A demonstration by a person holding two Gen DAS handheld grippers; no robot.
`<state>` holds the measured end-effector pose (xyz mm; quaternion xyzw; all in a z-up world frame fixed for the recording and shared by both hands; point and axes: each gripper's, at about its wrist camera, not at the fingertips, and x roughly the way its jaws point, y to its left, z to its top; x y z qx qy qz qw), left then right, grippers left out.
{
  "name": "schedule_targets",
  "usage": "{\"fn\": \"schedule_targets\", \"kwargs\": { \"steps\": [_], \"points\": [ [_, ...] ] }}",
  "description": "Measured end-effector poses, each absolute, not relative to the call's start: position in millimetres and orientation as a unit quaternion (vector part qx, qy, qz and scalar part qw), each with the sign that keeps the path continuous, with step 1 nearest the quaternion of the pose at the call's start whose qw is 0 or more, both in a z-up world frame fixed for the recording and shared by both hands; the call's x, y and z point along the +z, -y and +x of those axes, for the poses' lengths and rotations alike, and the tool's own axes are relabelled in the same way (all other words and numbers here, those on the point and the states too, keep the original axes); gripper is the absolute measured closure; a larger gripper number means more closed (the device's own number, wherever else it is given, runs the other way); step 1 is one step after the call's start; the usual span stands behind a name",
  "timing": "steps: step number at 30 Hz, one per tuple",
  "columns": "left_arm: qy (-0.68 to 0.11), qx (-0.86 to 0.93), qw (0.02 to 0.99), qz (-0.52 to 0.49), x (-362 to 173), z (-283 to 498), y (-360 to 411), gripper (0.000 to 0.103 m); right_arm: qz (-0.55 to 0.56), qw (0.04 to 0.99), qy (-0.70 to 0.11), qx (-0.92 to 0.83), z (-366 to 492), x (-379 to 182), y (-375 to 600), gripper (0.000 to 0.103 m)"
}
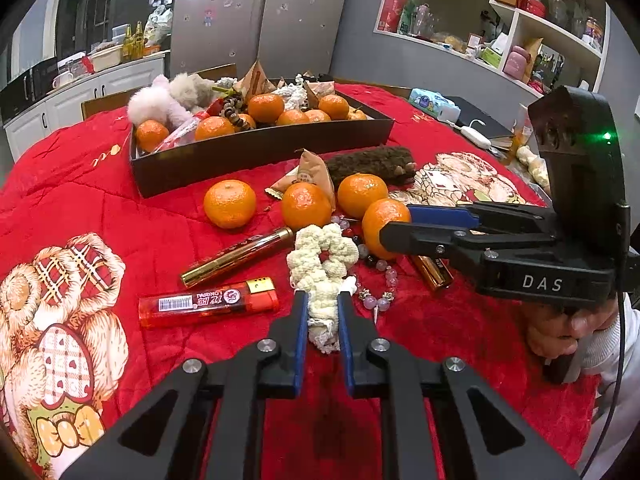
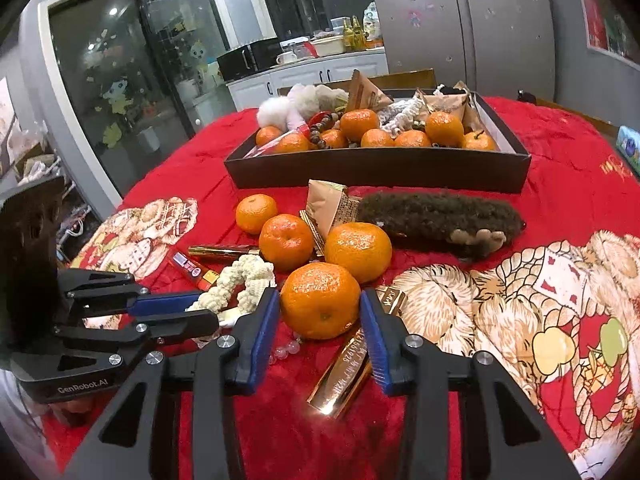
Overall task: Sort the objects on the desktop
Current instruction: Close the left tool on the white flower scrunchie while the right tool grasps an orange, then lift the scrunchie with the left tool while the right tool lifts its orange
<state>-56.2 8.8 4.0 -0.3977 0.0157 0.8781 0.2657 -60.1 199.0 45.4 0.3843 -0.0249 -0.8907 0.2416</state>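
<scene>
My left gripper [image 1: 322,300] is shut on a cream knitted scrunchie [image 1: 320,256] that lies on the red tablecloth. Seen from the right wrist, the same gripper [image 2: 204,312] comes in from the left onto the scrunchie [image 2: 240,280]. My right gripper [image 2: 320,300] is shut on the nearest orange [image 2: 320,308], one blue pad pressing each side; the left wrist view shows this gripper [image 1: 394,224] against that orange [image 1: 380,220]. Three more oranges [image 1: 306,206] lie loose behind it. A dark box [image 1: 260,156] at the back holds several oranges, plush toys and packets.
Near the grippers lie an orange lighter [image 1: 208,304], a gold tube [image 1: 240,256], a bead bracelet [image 1: 376,276], a second gold tube [image 2: 344,372], a snack packet [image 2: 332,208] and a brown furry item [image 2: 436,216]. A person's hand [image 1: 560,328] holds the right gripper.
</scene>
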Motion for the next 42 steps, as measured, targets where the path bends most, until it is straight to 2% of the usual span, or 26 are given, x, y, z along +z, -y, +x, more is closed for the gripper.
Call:
{"fn": "schedule_targets", "kwargs": {
  "steps": [42],
  "points": [
    [-0.01,0.93,0.243,-0.277,60.6,-27.2,9.3,0.089,0.333,0.222,0.045,-0.915,-46.2,78.2,-218.2,0.064]
  ]
}}
